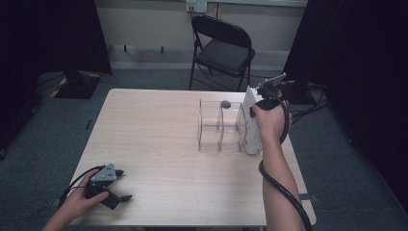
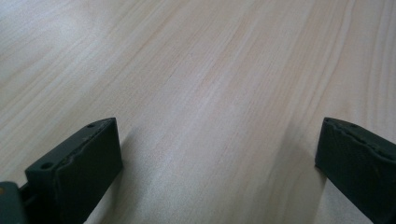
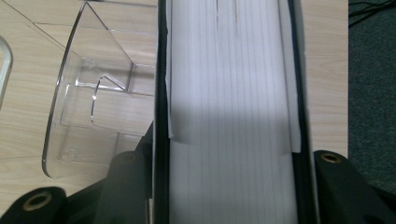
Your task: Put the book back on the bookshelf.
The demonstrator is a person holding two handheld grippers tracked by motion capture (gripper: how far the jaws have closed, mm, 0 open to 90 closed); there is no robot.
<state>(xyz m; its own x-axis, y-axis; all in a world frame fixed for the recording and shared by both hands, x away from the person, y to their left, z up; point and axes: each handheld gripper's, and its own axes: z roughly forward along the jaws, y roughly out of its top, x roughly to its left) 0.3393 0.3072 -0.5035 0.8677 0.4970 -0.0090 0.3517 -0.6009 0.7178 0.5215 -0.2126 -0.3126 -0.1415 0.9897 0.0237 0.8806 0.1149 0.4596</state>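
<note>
High view, 1 clear rack [image 1: 219, 127], right gripper [image 1: 260, 103] clamping 1 white book [image 1: 251, 126], left gripper [image 1: 118, 192] jaws apart

Left gripper [image 1: 124, 197] lies low by its hand [image 1: 79, 201], jaws spread wide — right gripper [image 1: 263, 96] is raised, jaws clamped, right hand [image 1: 270, 120] just behind it.

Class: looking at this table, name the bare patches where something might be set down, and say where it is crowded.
Free: the table's far-left and middle stretch, between the left gripper and the clear acrylic organizer; also the near edge left of the right forearm. Crowded: the right side, where the right gripper clamps a white book beside the organizer.
</note>
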